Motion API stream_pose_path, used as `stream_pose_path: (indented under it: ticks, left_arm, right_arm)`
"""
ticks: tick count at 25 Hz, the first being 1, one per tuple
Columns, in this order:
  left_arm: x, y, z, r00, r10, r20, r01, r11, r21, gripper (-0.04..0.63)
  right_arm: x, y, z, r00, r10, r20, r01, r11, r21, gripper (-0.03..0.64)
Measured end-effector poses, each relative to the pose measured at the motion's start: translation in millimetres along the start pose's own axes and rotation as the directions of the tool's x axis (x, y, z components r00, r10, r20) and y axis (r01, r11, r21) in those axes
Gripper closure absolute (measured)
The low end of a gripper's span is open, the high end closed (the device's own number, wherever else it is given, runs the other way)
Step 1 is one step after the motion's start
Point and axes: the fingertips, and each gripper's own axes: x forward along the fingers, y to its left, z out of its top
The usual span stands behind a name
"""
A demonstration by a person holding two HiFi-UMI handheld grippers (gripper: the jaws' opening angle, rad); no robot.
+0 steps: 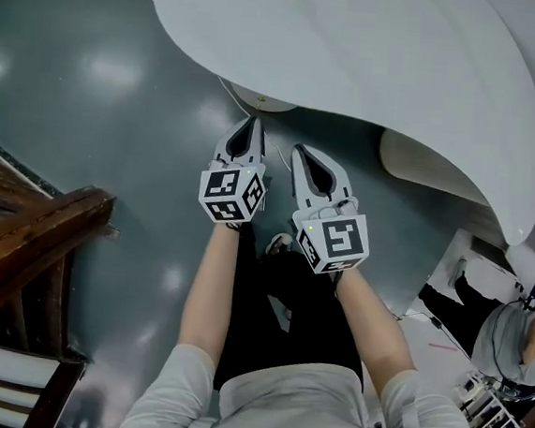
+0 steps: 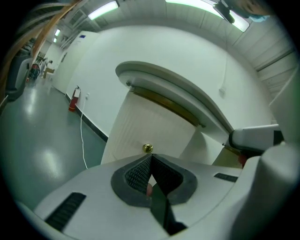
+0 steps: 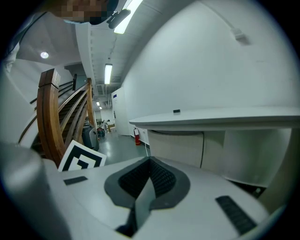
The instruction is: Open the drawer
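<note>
The left gripper [image 2: 151, 158] and right gripper [image 3: 150, 161] both have jaws pressed together, empty. Just ahead of the left tips is the drawer [image 2: 140, 124] with its brass knob [image 2: 147, 148], under the curved white counter [image 2: 178, 86].

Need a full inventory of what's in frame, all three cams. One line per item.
counter: 1, white, curved, ahead of the person, overhanging
drawer front: 1, cream, under the counter
knob: 1, brass, on the drawer front, just past the left jaw tips
floor: grey, glossy, all around
fire extinguisher: 1, red, against the far wall
cable: 1, white, running down the wall to the floor
stair railing: 1, brown wood, on the person's left
forearms: 2, bare, below white sleeves
left hand-held gripper: 1, white and grey, jaws shut, empty, aimed toward the drawer front
right hand-held gripper: 1, white and grey, jaws shut, empty, beside the left
</note>
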Motion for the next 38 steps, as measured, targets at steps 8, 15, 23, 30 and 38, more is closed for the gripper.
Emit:
stream_pose_path:
  ticks: [8,15,23,30,38]
  left_arm:
    - [37.2,1.6,4.9,0.997,-0.06,0.04,0.064,0.991,-0.12,0.589]
    - [65.6,3.4,-0.8,0.992,-0.122,0.029,0.125,0.952,-0.28,0.491]
    - [75.7,16.5,-3.7,0.989,-0.13,0.065,0.145,0.902,-0.407,0.44]
    - [79.7,13.7,1.4,0.989,-0.129,0.068,0.145,0.906,-0.398,0.489]
    - [74.4,13.6,-2.8,0.991,-0.128,0.036,0.131,0.904,-0.406,0.491]
  right_arm:
    - [10.6,-15.0,4.0,1.0,-0.007,0.006,0.007,1.0,0.005,0.604]
    - [12.9,-16.3,1.2,1.0,-0.006,-0.01,0.006,1.0,-0.009,0.604]
    - [13.1,-14.2,0.4,1.0,-0.01,-0.015,0.01,1.0,-0.013,0.604]
    - [11.4,-14.8,-0.9,0.999,-0.019,-0.047,0.019,1.0,-0.001,0.604]
    - [15.8,-10.3,11.8,0.999,-0.012,-0.05,0.013,1.0,0.023,0.604]
